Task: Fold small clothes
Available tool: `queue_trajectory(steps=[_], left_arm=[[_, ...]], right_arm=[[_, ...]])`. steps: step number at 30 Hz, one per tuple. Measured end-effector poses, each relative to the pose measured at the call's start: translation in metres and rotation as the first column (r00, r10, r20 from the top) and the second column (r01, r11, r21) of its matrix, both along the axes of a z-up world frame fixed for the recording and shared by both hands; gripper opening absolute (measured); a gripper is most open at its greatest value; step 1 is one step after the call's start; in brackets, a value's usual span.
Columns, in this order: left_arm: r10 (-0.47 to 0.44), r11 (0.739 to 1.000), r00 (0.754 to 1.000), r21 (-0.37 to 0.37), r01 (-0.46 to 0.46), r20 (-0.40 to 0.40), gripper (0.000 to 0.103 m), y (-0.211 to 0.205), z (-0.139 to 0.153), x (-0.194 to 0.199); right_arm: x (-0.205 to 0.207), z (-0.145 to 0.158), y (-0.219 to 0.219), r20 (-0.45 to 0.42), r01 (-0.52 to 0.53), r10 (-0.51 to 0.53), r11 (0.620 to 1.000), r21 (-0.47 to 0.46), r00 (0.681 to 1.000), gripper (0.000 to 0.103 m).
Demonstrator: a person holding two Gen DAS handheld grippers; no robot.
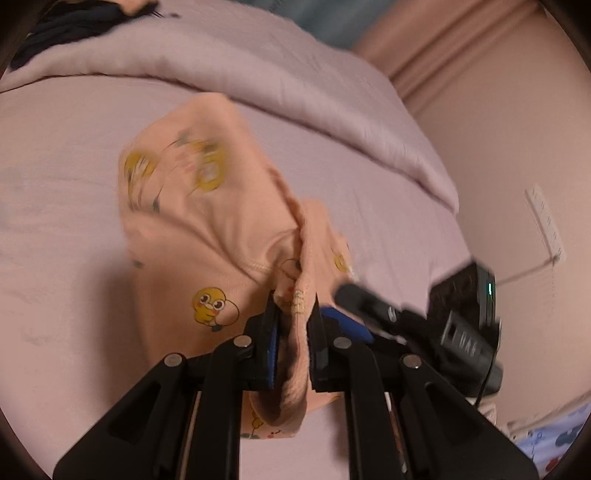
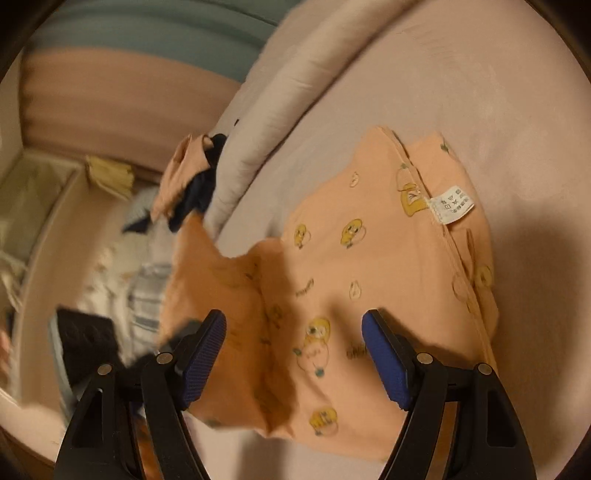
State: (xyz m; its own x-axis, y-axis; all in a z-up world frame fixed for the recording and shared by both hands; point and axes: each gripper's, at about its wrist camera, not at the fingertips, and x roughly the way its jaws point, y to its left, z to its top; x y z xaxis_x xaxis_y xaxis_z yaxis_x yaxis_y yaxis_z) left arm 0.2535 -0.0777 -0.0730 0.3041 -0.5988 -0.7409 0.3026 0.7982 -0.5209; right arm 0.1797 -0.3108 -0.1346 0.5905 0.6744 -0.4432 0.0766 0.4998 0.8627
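Black claw (image 2: 293, 332), blue ribbed pads (image 2: 384, 362)

Motion blur smears the far end of the peach garment (image 1: 177, 177), so its yellow prints there cannot be read. The left gripper (image 1: 293, 314) hides the pinched hem between its pads. The care label (image 2: 452, 203) carries print too small to read. The dark clothes (image 1: 66, 26) are cut off at the frame's edge.
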Motion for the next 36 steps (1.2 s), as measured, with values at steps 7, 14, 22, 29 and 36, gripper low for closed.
queue_trajectory(steps=[7,14,22,29,36], left_arm=[[-0.047,0.999,0.991,0.018,0.05,-0.123,0.024,-0.022,-0.045,0.001],[-0.057,0.998,0.993,0.006,0.058,-0.099,0.036,-0.004,-0.035,-0.017],[-0.026,0.997,1.0,0.077,0.027,-0.018,0.036,0.024,-0.027,-0.042],[-0.006,0.996,1.0,0.085,0.004,0.02,0.036,0.041,-0.02,-0.049],[0.063,0.995,0.998,0.073,-0.063,0.0,0.036,0.069,-0.025,-0.045]], right_arm=[[0.023,-0.014,-0.004,-0.061,-0.038,0.046,0.991,0.129,0.997,0.077],[0.028,-0.003,0.018,-0.099,-0.085,0.078,0.994,-0.067,0.992,0.077],[0.047,0.006,0.046,-0.118,-0.131,0.103,0.957,-0.257,0.988,0.07],[0.048,0.01,0.068,-0.142,-0.196,0.146,0.858,-0.475,0.979,0.033],[0.04,0.028,0.066,-0.06,-0.169,0.163,0.821,-0.545,0.985,0.012]])
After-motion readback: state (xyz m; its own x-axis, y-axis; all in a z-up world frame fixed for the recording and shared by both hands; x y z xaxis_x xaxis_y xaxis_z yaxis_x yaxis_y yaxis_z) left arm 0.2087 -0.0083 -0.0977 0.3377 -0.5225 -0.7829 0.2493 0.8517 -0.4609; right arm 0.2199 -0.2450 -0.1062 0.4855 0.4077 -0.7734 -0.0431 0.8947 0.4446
